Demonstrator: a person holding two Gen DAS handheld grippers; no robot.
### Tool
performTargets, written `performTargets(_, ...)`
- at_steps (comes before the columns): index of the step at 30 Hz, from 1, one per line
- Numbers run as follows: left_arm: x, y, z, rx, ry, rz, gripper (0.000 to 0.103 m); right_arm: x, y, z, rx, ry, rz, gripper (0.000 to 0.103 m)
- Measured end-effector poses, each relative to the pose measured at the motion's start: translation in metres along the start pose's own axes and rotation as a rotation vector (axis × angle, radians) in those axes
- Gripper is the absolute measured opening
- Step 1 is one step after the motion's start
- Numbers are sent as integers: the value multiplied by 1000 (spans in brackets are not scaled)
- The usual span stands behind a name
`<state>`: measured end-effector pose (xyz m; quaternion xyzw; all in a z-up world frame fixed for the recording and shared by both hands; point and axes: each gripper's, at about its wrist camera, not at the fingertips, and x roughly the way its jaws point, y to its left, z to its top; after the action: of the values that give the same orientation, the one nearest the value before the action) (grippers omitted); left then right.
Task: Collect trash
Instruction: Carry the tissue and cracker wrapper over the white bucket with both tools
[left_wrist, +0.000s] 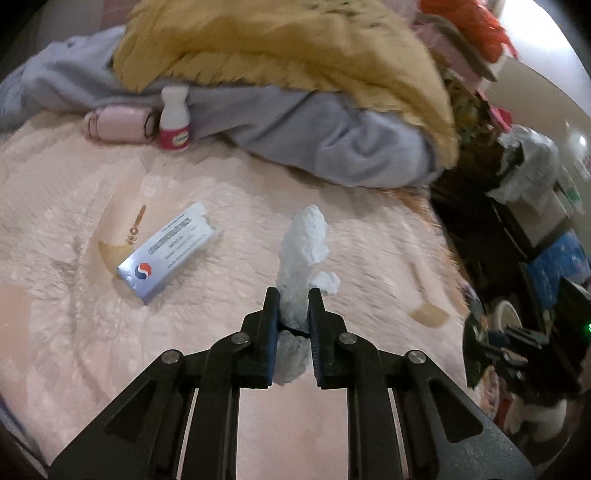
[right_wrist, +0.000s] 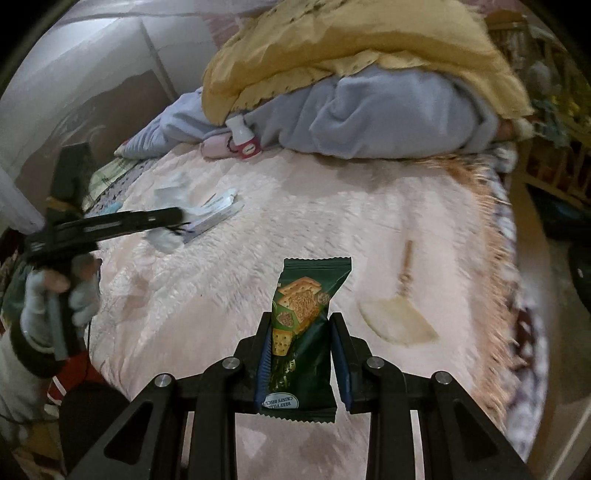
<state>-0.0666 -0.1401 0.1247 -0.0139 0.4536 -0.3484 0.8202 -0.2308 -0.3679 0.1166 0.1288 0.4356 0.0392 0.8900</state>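
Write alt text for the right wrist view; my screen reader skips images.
The right gripper jaws clamp a green biscuit wrapper above a pink blanket. Left, the left gripper holds crumpled white tissue.

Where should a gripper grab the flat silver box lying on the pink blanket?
Probably across its narrow width near the middle, coming down from above. The silver box lies flat and long on the soft blanket, so its two long edges are likely the only faces the jaws can close on.
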Motion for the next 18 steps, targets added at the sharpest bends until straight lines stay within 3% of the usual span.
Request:
performTargets(9,-51,-96,-23,166,-44,-43,13,-75,-34,-43,47,-54,-106,28)
performTargets(18,-45,-187,-40,294,-25,-105,13,-139,-96,-87,145,-92,-221,28)
